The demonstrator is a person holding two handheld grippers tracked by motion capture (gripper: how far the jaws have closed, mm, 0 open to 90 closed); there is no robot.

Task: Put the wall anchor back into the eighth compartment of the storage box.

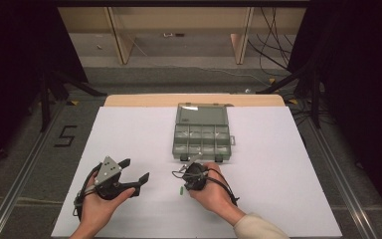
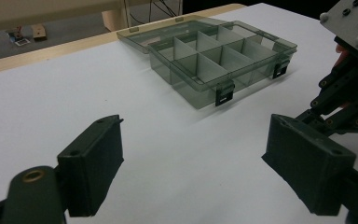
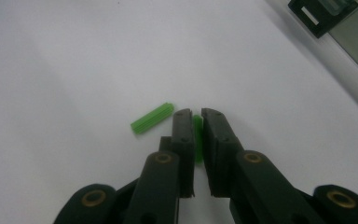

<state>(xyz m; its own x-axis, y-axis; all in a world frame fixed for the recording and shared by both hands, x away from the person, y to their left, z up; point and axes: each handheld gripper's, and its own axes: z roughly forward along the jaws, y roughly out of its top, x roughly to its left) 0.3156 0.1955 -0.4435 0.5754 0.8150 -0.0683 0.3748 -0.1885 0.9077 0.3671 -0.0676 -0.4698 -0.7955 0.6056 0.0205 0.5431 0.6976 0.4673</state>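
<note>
The jaws of the right gripper (image 3: pixel 196 114) are closed on a green plug (image 3: pixel 197 135), which is pinched upright between the 2 black pads. A 2nd green plug (image 3: pixel 152 118) is seen lying flat on the white table (image 3: pixel 74 56), just beside the left pad and tilted away from it. In the high view the right gripper (image 1: pixel 183 180) is held over the near middle of the table (image 1: pixel 278 174), pointing down and toward the near edge, with a green plug (image 1: pixel 181 191) visible just below it.

The jaws of the left gripper (image 2: pixel 193 158) are spread wide apart, and nothing is held between them. In the high view the left gripper (image 1: pixel 135 170) is found at the near left of the table, raised in the left hand (image 1: pixel 99 204), while the right hand (image 1: pixel 214 191) is wrapped around its own tool.

A smoky transparent compartment box (image 1: pixel 201 138) is placed at the middle of the table toward the far edge, just beyond the right gripper. Its lid is folded fully open and laid flat toward the far edge. In the left gripper view the box (image 2: pixel 214 56) is seen divided into 2 rows of compartments, with 2 black latches on its near wall.
</note>
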